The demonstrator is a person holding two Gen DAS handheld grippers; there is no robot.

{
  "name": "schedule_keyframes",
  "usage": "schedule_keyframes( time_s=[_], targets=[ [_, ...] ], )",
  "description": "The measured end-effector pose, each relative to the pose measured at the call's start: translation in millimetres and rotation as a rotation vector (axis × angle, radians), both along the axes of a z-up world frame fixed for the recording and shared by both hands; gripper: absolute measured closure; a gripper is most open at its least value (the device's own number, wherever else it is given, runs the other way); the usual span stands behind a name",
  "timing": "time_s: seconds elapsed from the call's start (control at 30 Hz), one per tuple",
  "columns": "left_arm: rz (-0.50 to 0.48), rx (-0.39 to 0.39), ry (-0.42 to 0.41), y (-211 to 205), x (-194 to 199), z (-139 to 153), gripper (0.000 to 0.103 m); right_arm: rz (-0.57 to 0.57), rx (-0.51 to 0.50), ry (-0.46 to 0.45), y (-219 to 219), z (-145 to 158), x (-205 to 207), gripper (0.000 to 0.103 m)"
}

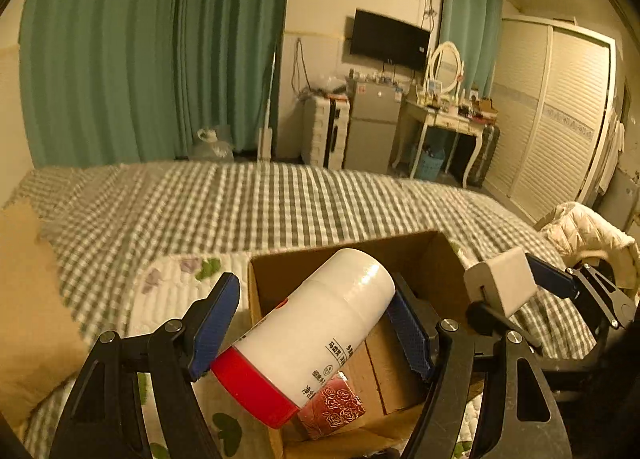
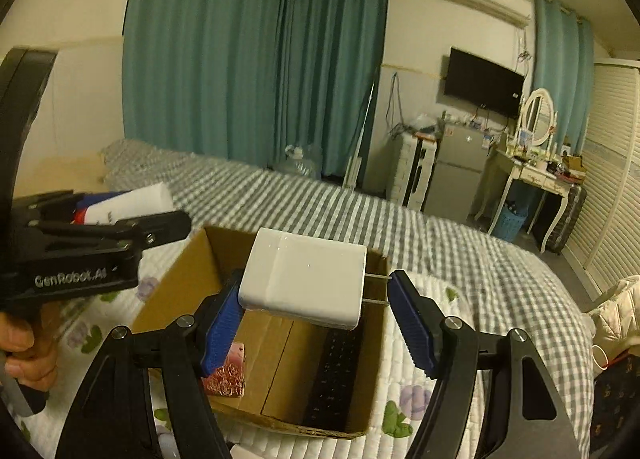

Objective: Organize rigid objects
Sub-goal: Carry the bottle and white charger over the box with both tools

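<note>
From the left wrist, the left claw point(image 1: 310, 323) pinches one white bottle point(image 1: 320, 323) with one red cap point(image 1: 252, 389). The bottle lies tilted between the two blue pads, cap nearest the camera. Under the claw sits one open cardboard box point(image 1: 400, 371) on the bed point(image 1: 240, 199). One red rose-patterned box point(image 1: 332, 407) lies inside it. To the right, the other claw carries a white block.

From the right wrist, the right claw point(image 2: 320, 319) pinches one white charger point(image 2: 304, 279). Its two metal prongs touch the right pad. Below it, the box holds one black keyboard point(image 2: 336, 375).
</note>
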State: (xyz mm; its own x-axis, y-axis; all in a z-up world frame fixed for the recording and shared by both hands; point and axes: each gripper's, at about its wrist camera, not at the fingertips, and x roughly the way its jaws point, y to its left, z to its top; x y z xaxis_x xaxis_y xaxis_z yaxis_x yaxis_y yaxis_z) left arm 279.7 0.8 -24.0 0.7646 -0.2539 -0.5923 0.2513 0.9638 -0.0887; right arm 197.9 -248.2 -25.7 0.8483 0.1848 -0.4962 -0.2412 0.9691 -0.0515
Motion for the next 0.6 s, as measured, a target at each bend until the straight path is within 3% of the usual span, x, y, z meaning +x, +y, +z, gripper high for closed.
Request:
schedule_keyframes(
  time_s=[0.3,0.6],
  targets=[
    [-0.019,0.086,0.138,-18,29,-53,0.028,-0.003,-0.082,0.165,10,-53,41,0.033],
    [-0.068,0.163,0.211,-43,40,-76,0.028,0.025,-0.212,0.319,22,-100,57,0.032]
  ],
)
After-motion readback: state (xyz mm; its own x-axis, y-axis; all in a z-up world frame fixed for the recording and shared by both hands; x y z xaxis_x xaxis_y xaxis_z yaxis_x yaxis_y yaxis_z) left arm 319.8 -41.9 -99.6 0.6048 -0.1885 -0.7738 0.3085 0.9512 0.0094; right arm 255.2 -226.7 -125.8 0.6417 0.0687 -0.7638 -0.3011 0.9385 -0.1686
